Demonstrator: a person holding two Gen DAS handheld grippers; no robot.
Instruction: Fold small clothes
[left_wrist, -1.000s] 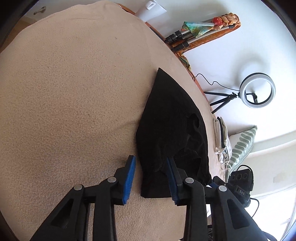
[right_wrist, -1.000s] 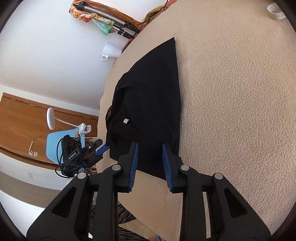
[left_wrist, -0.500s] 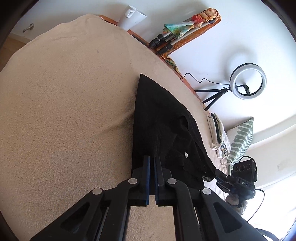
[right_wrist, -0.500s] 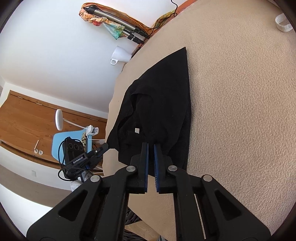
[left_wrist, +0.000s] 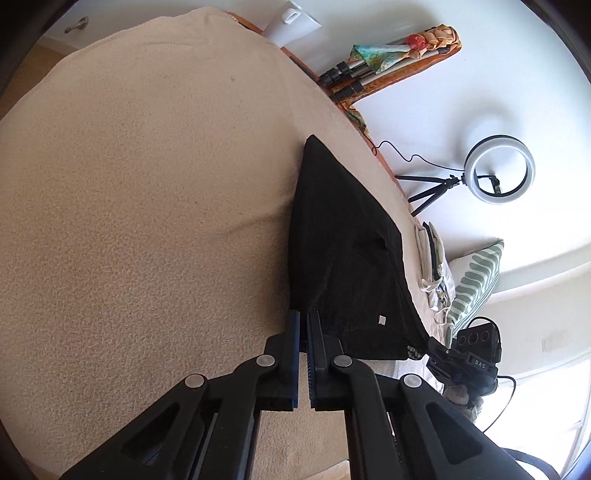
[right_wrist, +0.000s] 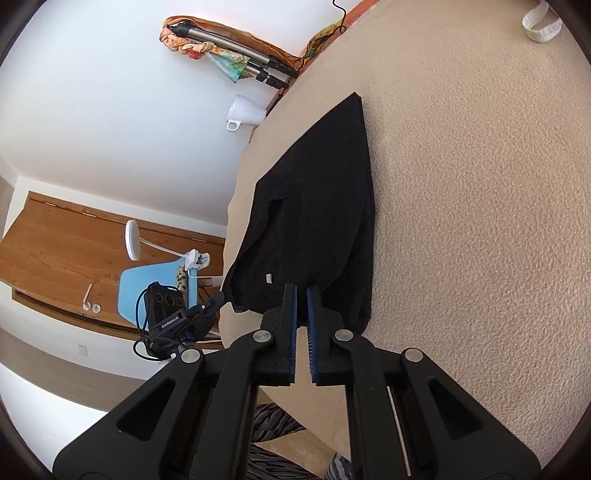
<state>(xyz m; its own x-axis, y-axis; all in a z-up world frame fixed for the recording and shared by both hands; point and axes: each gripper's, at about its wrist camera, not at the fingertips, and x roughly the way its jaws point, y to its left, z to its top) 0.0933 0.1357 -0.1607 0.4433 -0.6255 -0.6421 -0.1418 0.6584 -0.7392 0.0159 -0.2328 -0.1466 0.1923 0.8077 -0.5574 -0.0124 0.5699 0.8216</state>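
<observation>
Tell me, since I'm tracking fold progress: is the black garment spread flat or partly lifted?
Partly lifted. The garment rises at its near edge, pinched by both grippers; its far corner rests on the cover.

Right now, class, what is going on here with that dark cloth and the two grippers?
A person is working two handheld grippers on a black garment spread on a beige textured surface. The left gripper and the right gripper each have their jaws shut on the garment's near edge, at separate spots. That edge is lifted slightly; the far corner lies flat. The fold is not yet made.
</observation>
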